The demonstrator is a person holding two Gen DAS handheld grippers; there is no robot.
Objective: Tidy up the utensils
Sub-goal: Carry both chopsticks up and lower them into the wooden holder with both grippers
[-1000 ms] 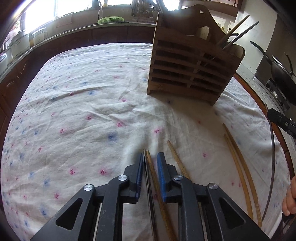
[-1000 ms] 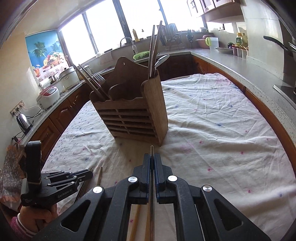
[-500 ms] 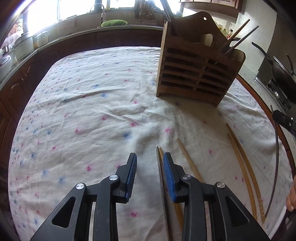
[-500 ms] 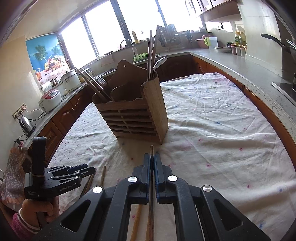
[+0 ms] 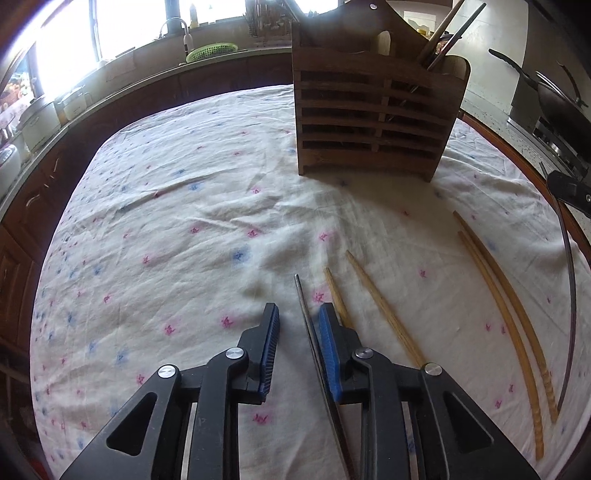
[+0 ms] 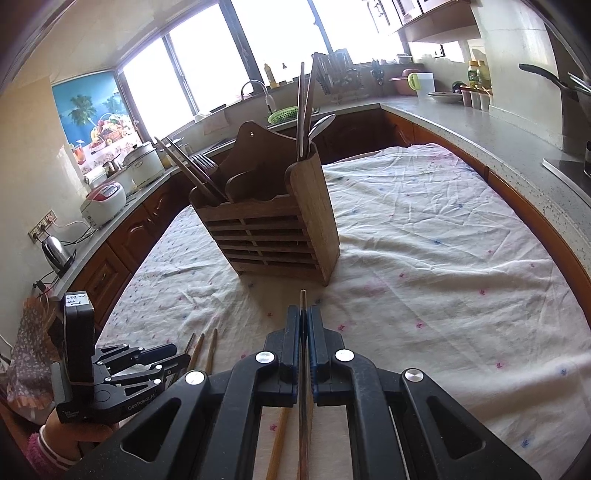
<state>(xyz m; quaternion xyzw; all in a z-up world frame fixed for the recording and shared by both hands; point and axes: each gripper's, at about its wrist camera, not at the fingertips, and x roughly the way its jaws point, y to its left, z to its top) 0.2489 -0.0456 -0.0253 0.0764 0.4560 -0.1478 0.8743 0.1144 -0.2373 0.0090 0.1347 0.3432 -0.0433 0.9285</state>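
The right gripper (image 6: 305, 325) is clamped on a thin dark chopstick (image 6: 303, 306), its tip projecting just past the pads toward the holder (image 6: 273, 240); this grip near the tip keeps the stick aligned with the fingers, which probably suits a lengthwise drop into a compartment. The left gripper (image 5: 295, 328) stands apart, with a dark metal chopstick (image 5: 303, 306) lying between its pads, close against the right-hand pad (image 5: 328, 354) and clear of the other; whether stick and pad touch cannot be told. The spread suggests a pick being set up. Loose utensils lie on the cloth (image 5: 166, 221): two short bamboo chopsticks (image 5: 369, 291) just beside the left gripper and a longer pair (image 5: 506, 314) farther right. The holder stands upright near the middle of the table, with chopsticks (image 5: 443, 33) in one end and a spoon (image 6: 321, 125) in the other. Hidden: the rear length of both gripped or framed sticks under the gripper bodies, and the holder's compartment floors. The dark curved strip (image 5: 570, 295) at the right edge is probably the right gripper's stick, distorted.
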